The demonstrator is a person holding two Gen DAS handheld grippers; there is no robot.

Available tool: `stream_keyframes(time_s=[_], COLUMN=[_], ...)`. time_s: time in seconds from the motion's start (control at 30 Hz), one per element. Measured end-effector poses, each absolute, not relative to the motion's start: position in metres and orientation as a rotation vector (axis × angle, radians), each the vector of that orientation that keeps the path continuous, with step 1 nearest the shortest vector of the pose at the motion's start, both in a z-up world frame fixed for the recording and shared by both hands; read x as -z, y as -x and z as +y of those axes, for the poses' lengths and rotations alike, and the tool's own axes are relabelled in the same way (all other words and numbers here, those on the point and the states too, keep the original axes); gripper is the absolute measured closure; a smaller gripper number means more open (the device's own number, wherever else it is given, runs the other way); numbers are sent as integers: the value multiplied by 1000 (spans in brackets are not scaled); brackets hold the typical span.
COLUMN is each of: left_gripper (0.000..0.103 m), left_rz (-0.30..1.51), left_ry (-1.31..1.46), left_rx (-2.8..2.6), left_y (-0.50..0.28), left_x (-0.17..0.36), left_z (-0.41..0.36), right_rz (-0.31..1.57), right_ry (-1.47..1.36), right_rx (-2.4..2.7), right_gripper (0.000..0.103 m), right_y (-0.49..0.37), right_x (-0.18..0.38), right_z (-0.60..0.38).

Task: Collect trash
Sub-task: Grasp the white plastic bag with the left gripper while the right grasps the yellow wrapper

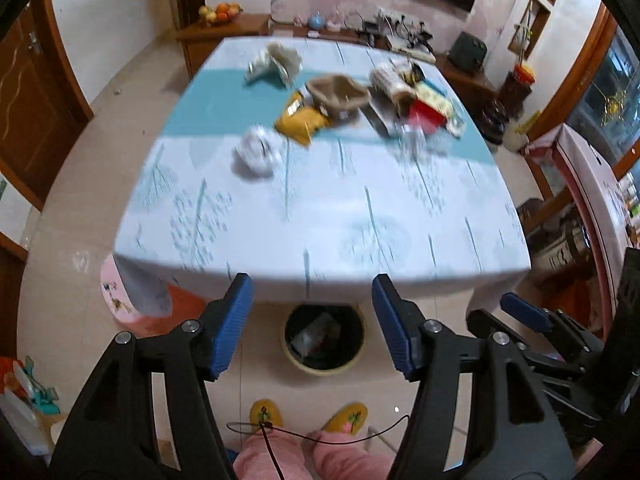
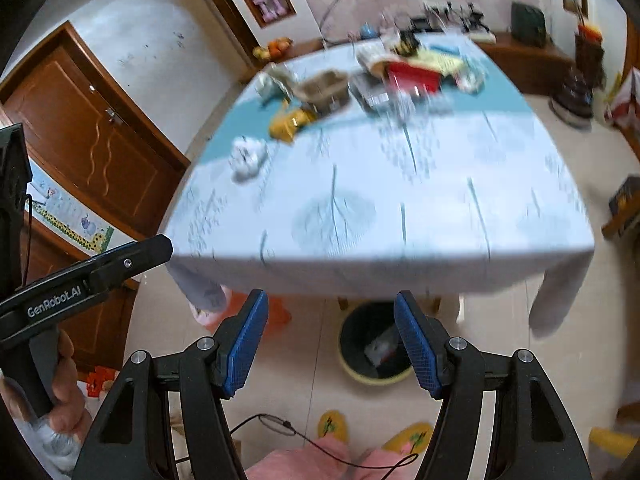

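Note:
Trash lies on the far half of the table [image 1: 320, 224]: a crumpled white paper [image 1: 258, 152], a yellow packet [image 1: 302, 120], a brown paper carton [image 1: 338, 94], a red box [image 1: 426, 116] and a crumpled wrapper [image 1: 276, 62]. The right wrist view, blurred, shows the same white paper [image 2: 248, 154], yellow packet [image 2: 288, 122] and red box [image 2: 412, 76]. On the floor under the table's near edge stands a dark-lined bin [image 1: 324, 338] [image 2: 374, 344] with some packaging inside. Above it, my left gripper [image 1: 312, 284] and right gripper [image 2: 331, 298] are both open with nothing between their blue pads.
A person's pink trouser legs and yellow slippers [image 1: 266, 412] stand just before the bin. A pink stool [image 1: 116, 292] sits by the table's left corner. A wooden door [image 2: 100, 148] is at left, a sideboard [image 1: 240, 24] behind the table, a fridge [image 1: 592, 184] at right.

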State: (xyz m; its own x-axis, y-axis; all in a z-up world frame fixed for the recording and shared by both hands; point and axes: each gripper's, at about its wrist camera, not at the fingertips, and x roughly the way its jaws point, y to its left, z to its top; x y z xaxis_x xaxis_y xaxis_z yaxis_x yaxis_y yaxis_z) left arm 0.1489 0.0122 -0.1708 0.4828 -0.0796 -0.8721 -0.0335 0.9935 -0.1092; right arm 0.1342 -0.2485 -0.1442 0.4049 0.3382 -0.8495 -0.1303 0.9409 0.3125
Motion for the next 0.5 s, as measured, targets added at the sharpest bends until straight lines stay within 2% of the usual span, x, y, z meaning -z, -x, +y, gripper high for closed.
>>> stream_keyframes(time_s=[0.27,0.5], left_gripper=[39,39], left_rz=[1050,1121], left_ry=[169,152], left_rx=[34,106], left_y=[-218,-304], left_x=[175,218], left_z=[57,86], right_rz=[1054,1047], right_ry=[-240,-317], right_rx=[-262,-121], right_gripper=[36,36], right_y=[-187,-244], right_x=[141,158], right_z=[-226,-195])
